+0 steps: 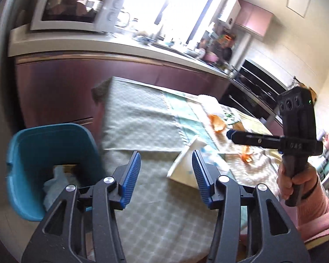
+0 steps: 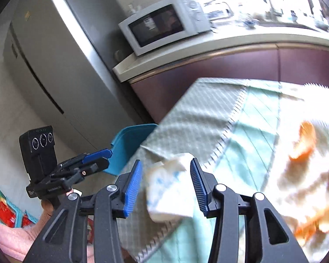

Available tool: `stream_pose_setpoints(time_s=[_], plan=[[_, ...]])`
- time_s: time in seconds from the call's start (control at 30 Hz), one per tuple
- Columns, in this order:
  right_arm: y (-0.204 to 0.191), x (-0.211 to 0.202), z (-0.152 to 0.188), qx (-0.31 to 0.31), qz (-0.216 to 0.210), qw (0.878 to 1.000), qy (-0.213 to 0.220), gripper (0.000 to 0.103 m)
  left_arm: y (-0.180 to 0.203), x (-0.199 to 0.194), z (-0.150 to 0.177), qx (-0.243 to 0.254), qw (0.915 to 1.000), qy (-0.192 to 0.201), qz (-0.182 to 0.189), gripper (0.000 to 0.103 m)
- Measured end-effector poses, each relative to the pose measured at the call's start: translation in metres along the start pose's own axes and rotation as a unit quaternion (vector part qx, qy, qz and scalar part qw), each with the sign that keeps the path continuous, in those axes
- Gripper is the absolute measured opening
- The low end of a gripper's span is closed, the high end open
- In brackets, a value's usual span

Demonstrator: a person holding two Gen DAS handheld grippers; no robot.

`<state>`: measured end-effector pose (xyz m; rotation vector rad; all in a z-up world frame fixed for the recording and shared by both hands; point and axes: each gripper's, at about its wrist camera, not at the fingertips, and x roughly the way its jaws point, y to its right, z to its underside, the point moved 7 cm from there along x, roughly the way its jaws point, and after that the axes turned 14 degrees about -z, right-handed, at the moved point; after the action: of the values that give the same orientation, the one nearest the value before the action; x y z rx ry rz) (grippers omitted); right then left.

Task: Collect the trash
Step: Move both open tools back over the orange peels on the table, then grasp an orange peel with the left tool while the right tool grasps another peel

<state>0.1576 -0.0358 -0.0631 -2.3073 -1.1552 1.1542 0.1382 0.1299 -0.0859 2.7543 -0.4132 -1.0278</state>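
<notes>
Paper trash, a white wrapper (image 1: 187, 164), lies in the lower middle of the frame on the table cloth (image 1: 138, 118). It looks light and bendy, so pinch it at an edge. The left gripper (image 1: 166, 175) and right gripper (image 2: 165, 184) are both spread wide, holding nothing. The blue bin (image 1: 48, 166) at lower left has crumpled trash inside.

Crumpled white wrapper (image 1: 187, 162) lies on table beside blue bin (image 1: 43, 153).
</notes>
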Motion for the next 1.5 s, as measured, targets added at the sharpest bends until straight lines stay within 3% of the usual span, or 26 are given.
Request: stream_pose_setpoints(time_s=[0.23, 0.3, 0.57, 0.73, 0.8, 0.87, 1.3, 1.5], plan=[[0.047, -0.053, 0.044, 0.070, 0.022, 0.997, 0.039, 0.043, 0.042, 0.037, 0.007, 0.014, 0.9977, -0.053, 0.040, 0.055], [0.058, -0.066, 0.053, 0.083, 0.026, 0.995, 0.049, 0.043, 0.049, 0.046, 0.008, 0.012, 0.9962, -0.068, 0.054, 0.063], [0.097, -0.116, 0.077, 0.119, 0.064, 0.986, 0.093, 0.043, 0.062, 0.066, 0.019, 0.029, 0.9931, -0.098, 0.059, 0.063], [0.120, -0.140, 0.079, 0.134, 0.110, 0.978, 0.119, 0.043, 0.079, 0.069, 0.024, 0.053, 0.9912, -0.107, 0.057, 0.052], [0.131, -0.148, 0.080, 0.142, 0.128, 0.973, 0.129, 0.044, 0.083, 0.069, 0.027, 0.058, 0.9902, -0.112, 0.061, 0.039], [0.144, -0.152, 0.081, 0.157, 0.136, 0.969, 0.135, 0.044, 0.087, 0.068, 0.030, 0.064, 0.9898, -0.113, 0.058, 0.037], [0.169, -0.137, 0.075, 0.182, 0.120, 0.966, 0.138, 0.044, 0.101, 0.045, 0.026, 0.068, 0.9910, -0.088, 0.075, 0.015], [0.169, -0.133, 0.078, 0.185, 0.115, 0.967, 0.130, 0.021, 0.104, 0.034, 0.024, 0.066, 0.9918, -0.074, 0.081, 0.011]])
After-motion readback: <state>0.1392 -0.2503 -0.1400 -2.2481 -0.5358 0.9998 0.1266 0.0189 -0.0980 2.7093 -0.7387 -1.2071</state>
